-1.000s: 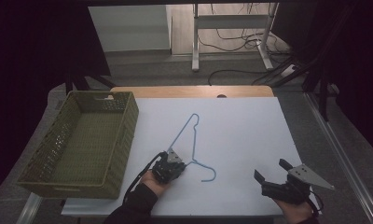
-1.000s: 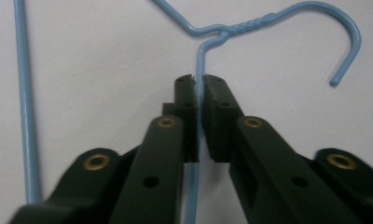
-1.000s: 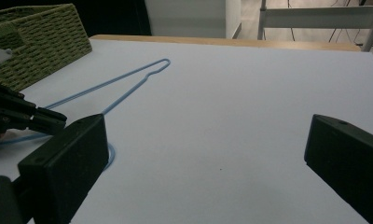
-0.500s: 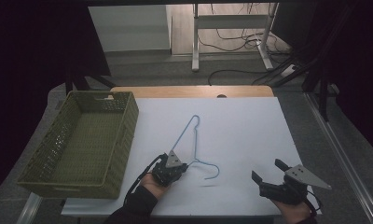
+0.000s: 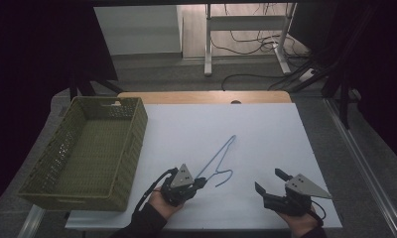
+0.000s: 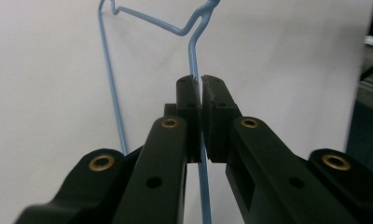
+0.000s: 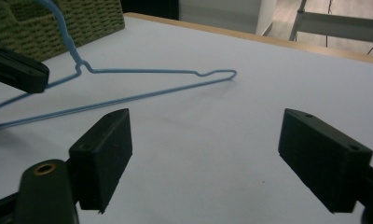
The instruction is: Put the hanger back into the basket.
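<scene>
Pinching the blue wire hanger (image 6: pixel 111 93), the left gripper (image 5: pixel 200 182) contrasts the right gripper (image 5: pixel 271 181) (jaws spread, empty).

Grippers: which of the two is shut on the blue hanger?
The left gripper: its jaws pinch the blue hanger wire. The right gripper hangs open, holding nothing.

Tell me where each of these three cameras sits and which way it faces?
High view: above the person's side, looking forward and down at the table, basket, both hands.
Left gripper view: on the left gripper, looking along jaws shut on the blue hanger.
Right gripper view: on the right gripper, open, facing across the table toward the basket.
Shared: all views show the hanger.
</scene>
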Available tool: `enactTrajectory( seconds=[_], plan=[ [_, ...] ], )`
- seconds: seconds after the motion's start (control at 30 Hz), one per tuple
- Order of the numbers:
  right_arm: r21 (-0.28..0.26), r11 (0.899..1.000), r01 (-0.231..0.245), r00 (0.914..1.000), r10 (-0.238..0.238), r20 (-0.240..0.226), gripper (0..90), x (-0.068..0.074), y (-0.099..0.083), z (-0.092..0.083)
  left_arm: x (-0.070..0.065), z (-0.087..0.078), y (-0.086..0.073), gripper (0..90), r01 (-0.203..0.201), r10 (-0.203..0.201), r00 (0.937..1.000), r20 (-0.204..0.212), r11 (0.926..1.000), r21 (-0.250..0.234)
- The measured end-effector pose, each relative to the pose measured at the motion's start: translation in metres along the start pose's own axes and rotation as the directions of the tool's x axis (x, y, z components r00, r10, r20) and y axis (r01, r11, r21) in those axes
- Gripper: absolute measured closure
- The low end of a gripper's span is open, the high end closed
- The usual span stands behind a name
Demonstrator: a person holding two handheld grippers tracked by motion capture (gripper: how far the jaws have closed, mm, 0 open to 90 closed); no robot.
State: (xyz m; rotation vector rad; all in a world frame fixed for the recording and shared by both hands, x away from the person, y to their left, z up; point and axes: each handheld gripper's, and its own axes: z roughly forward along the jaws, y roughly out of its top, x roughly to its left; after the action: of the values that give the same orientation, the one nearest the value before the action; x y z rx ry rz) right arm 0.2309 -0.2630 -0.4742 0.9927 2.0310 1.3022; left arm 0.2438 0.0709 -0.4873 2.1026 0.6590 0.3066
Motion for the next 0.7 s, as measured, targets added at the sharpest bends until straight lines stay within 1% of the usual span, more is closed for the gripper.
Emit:
enactTrajectory(
  seconds=[0.03, 0.1, 0.17, 0.2, 0.23, 0.3, 0.37, 0.4, 0.43, 0.47, 0.5, 0.53, 0.57, 0.6, 0.63, 0.67, 0.7],
  plan=[
    [0.0, 1.0, 0.0, 1.0, 0.0, 0.0, 19.5, 0.0, 0.0, 0.0, -0.003, -0.001, 0.001, 86.9, -0.019, 0.019, 0.9998, 0.005, 0.9998, 0.002],
    [0.005, 0.999, 0.038, 0.9993, -0.038, -0.005, 20.9, 0.005, -0.001, 0.004, -0.008, -0.002, 0.004, 86.9, -0.032, 0.032, 0.9993, 0.017, 0.9994, -0.009],
    [0.007, 0.997, 0.081, 0.9967, -0.081, -0.009, 22.8, 0.009, -0.002, 0.009, -0.012, -0.003, 0.005, 86.9, -0.047, 0.047, 0.9986, 0.022, 0.9988, -0.015],
    [0.011, 0.992, 0.122, 0.9924, -0.122, -0.012, 25.0, 0.014, -0.003, 0.014, -0.014, -0.003, 0.006, 86.9, -0.053, 0.054, 0.9981, 0.031, 0.9984, -0.017],
    [0.011, 0.992, 0.122, 0.9924, -0.122, -0.012, 25.0, 0.014, -0.003, 0.014, -0.016, -0.003, 0.006, 86.9, -0.06, 0.061, 0.9976, 0.033, 0.998, -0.021],
    [0.019, 0.988, 0.154, 0.988, -0.154, -0.009, 26.5, 0.017, -0.004, 0.019, -0.018, -0.003, 0.008, 86.9, -0.069, 0.069, 0.9968, 0.041, 0.9974, -0.019],
    [0.021, 0.984, 0.178, 0.984, -0.178, 0.0, 29.4, 0.021, -0.004, 0.025, -0.021, -0.004, 0.009, 86.9, -0.076, 0.078, 0.9953, 0.057, 0.9964, -0.038],
    [0.018, 0.979, 0.204, 0.9791, -0.204, -0.004, 30.3, 0.024, -0.003, 0.032, -0.024, -0.005, 0.011, 86.9, -0.088, 0.09, 0.9942, 0.059, 0.9953, -0.039],
    [0.018, 0.979, 0.204, 0.9791, -0.204, -0.004, 30.3, 0.024, -0.003, 0.032, -0.025, -0.005, 0.012, 86.9, -0.095, 0.098, 0.9934, 0.061, 0.9945, -0.043],
    [0.011, 0.975, 0.223, 0.9748, -0.223, -0.002, 31.0, 0.026, -0.003, 0.036, -0.025, -0.005, 0.013, 86.9, -0.093, 0.096, 0.9928, 0.071, 0.9944, -0.05],
    [0.011, 0.966, 0.259, 0.9657, -0.259, -0.018, 32.3, 0.03, -0.002, 0.042, -0.026, -0.005, 0.013, 86.9, -0.094, 0.098, 0.9923, 0.075, 0.9941, -0.054],
    [0.008, 0.955, 0.297, 0.9549, -0.296, -0.015, 33.7, 0.033, -0.003, 0.044, -0.026, -0.005, 0.013, 86.9, -0.098, 0.102, 0.9913, 0.083, 0.9939, -0.051],
    [0.008, 0.955, 0.297, 0.9549, -0.296, -0.015, 33.7, 0.033, -0.003, 0.044, -0.026, -0.005, 0.013, 86.9, -0.098, 0.102, 0.9913, 0.083, 0.9939, -0.051],
    [0.009, 0.945, 0.326, 0.9455, -0.326, -0.005, 35.0, 0.035, -0.003, 0.047, -0.027, -0.005, 0.013, 86.9, -0.099, 0.103, 0.9909, 0.087, 0.9938, -0.051],
    [0.012, 0.942, 0.335, 0.9421, -0.335, -0.011, 36.0, 0.036, -0.004, 0.049, -0.027, -0.005, 0.013, 86.9, -0.095, 0.1, 0.9905, 0.094, 0.994, -0.053],
    [0.007, 0.936, 0.352, 0.9361, -0.352, -0.008, 37.6, 0.037, -0.004, 0.051, -0.028, -0.005, 0.013, 86.9, -0.099, 0.104, 0.9896, 0.1, 0.9937, -0.053],
    [-0.005, 0.919, 0.393, 0.9194, -0.393, 0.01, 42.5, 0.04, -0.003, 0.053, -0.03, -0.004, 0.014, 86.9, -0.108, 0.113, 0.9881, 0.104, 0.9927, -0.054]
  ],
)
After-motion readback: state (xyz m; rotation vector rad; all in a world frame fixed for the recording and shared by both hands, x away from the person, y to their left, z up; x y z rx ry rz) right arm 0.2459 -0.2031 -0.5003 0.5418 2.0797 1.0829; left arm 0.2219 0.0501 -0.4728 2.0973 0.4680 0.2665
